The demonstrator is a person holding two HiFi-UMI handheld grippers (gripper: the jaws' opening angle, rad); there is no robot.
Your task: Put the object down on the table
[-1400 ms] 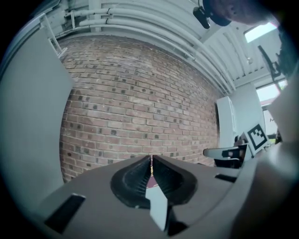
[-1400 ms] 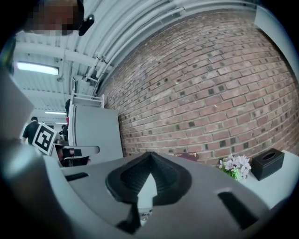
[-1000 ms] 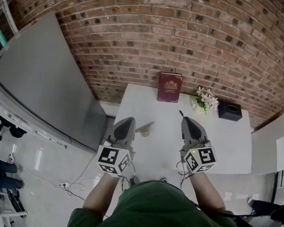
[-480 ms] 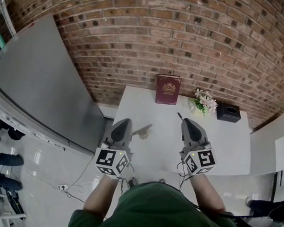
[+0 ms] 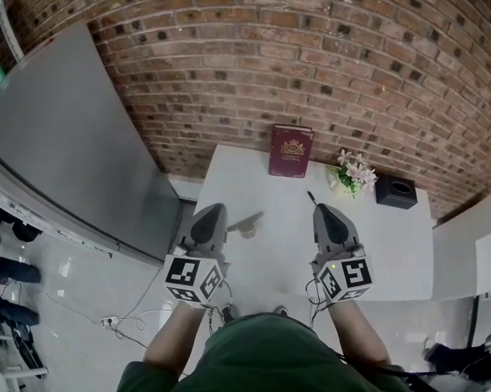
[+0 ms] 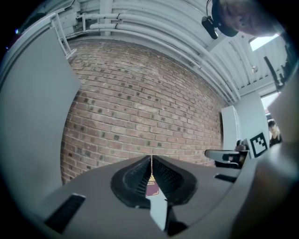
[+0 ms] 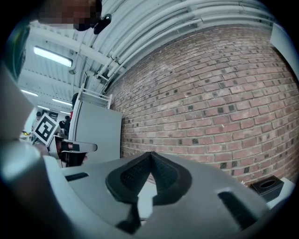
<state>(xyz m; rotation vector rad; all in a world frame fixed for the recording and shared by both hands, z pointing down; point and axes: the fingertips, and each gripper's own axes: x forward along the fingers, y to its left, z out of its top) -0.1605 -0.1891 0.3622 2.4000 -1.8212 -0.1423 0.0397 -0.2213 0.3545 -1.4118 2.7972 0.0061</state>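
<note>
Against the brick wall at the back of the white table [image 5: 392,250] leans a dark red book [image 5: 291,151]; it also shows as a sliver between the jaws in the left gripper view [image 6: 152,189]. My left gripper [image 5: 216,208] hovers over the table's left edge, jaws pressed together with nothing between them [image 6: 151,161]. My right gripper [image 5: 319,208] hangs over the middle of the table, also shut and empty [image 7: 150,155]. A small dark shape [image 5: 246,225] lies on the table right of the left gripper; I cannot tell if it is an object or a shadow.
White flowers [image 5: 353,173] and a black box [image 5: 395,191] stand at the back right of the table. A large grey panel [image 5: 75,149] leans against the wall on the left. A cable and power strip [image 5: 113,320] lie on the floor.
Both grippers have stayed almost in place and shut. Only the head view has shifted slightly.
</note>
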